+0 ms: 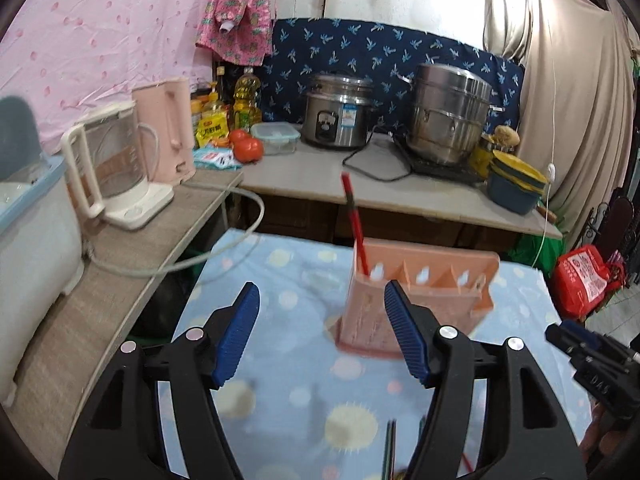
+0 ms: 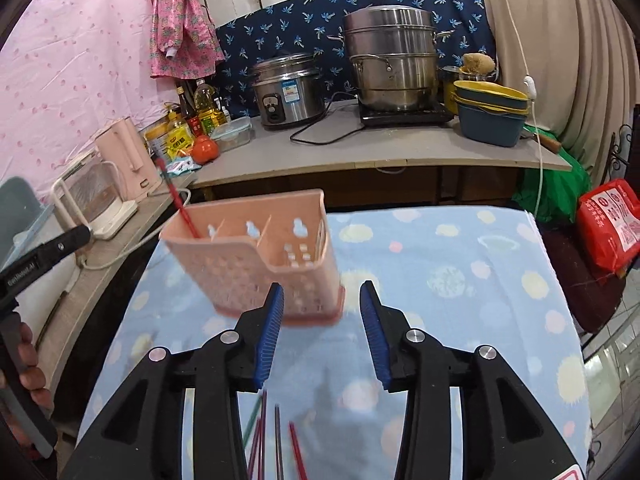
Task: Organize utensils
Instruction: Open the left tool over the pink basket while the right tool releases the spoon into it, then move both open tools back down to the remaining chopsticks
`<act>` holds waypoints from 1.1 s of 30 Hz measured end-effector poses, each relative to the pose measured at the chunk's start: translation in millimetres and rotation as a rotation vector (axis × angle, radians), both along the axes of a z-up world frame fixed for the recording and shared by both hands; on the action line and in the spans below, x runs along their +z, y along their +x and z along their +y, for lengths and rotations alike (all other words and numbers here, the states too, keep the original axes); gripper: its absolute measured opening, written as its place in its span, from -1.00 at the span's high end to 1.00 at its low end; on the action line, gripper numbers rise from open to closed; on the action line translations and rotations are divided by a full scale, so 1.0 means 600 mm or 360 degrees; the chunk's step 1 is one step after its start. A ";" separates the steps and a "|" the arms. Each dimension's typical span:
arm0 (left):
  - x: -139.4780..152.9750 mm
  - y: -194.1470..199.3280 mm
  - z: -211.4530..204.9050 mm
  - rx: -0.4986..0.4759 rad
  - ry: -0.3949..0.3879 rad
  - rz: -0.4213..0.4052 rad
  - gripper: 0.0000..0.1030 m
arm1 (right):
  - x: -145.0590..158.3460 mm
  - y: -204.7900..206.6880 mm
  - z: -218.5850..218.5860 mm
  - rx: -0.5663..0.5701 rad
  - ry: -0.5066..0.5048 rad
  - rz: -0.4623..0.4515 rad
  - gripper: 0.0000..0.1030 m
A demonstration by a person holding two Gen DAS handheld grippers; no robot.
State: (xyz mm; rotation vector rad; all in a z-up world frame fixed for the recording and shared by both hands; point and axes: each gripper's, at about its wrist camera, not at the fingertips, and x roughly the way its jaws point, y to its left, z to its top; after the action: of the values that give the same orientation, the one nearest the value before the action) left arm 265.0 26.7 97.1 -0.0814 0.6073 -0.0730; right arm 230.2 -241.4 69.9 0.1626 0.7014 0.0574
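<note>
While both claws, left claw (image 1: 322, 334) and right claw (image 2: 322, 334), gape empty, pick thin loose chopsticks (image 2: 276, 440) just below; slotted pink plastic holder (image 2: 256, 256) ahead, red chopstick (image 2: 182, 210) inside.

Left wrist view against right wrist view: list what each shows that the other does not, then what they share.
Only the left wrist view: the left hand-held gripper, open and empty, and a white and blue appliance at the left edge.

Only the right wrist view: the right hand-held gripper, open and empty, and a hand gripping the other tool's handle.

Both: the pink utensil holder on the dotted blue cloth, a red chopstick standing in its end compartment, loose chopsticks lying near the camera, and the rice cooker.
</note>
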 end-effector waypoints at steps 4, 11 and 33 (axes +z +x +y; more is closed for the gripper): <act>-0.048 -0.070 0.014 -0.0003 -0.0009 0.0096 -0.20 | -0.020 -0.068 -0.006 -0.0010 0.0014 0.0050 0.25; -0.124 -0.183 0.027 -0.0023 -0.0053 0.0240 -0.19 | -0.077 -0.197 -0.019 -0.0039 0.0016 0.0172 0.25; -0.267 -0.376 -0.039 -0.0256 0.0049 0.0471 -0.18 | -0.196 -0.372 -0.011 -0.0086 0.0073 0.0382 0.25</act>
State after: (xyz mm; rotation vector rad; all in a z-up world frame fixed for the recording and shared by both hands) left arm 39.5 3.4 -63.4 -0.0133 0.9101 -0.2100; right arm 7.2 -248.0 -47.8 0.2347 0.9352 0.0021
